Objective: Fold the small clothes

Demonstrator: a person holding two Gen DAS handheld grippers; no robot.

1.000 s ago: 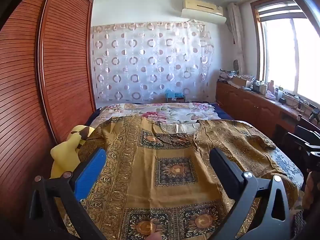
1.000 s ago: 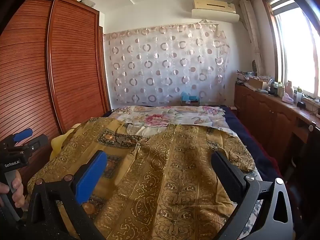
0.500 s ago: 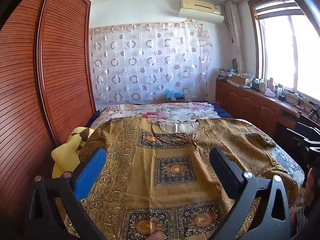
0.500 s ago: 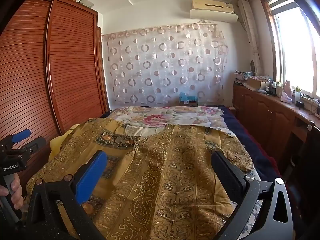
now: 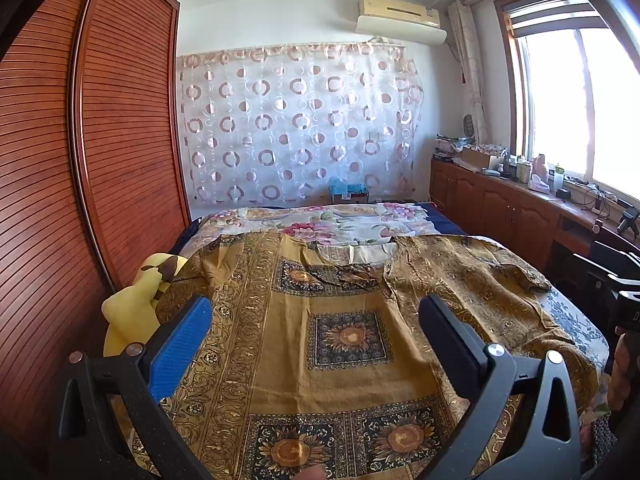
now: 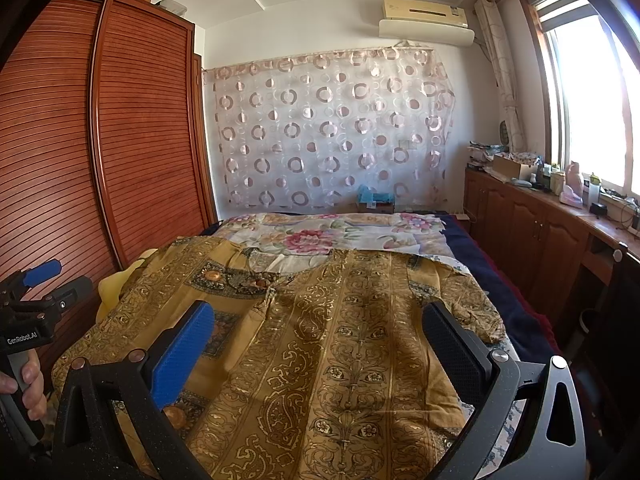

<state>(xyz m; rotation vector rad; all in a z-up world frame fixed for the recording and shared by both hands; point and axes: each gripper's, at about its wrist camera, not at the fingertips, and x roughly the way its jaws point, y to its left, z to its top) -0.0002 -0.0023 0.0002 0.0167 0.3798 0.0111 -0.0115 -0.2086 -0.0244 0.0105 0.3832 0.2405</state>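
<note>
A gold-brown patterned garment point(image 5: 348, 336) with sunflower squares lies spread flat on the bed; it also shows in the right wrist view point(image 6: 352, 344), its right half folded over the middle. My left gripper point(image 5: 314, 320) is open and empty, held above the garment's near left part. My right gripper point(image 6: 318, 330) is open and empty above the garment's near right part. The left gripper's body shows at the left edge of the right wrist view point(image 6: 32, 312), held in a hand.
A floral sheet point(image 5: 320, 224) covers the far end of the bed. A yellow plush toy point(image 5: 136, 304) sits at the bed's left edge by the wooden wardrobe point(image 5: 80, 160). A wooden counter point(image 6: 560, 216) with clutter runs under the window on the right.
Both views have tilted slightly upward, showing more ceiling. The garment has not moved and both grippers stay open.
</note>
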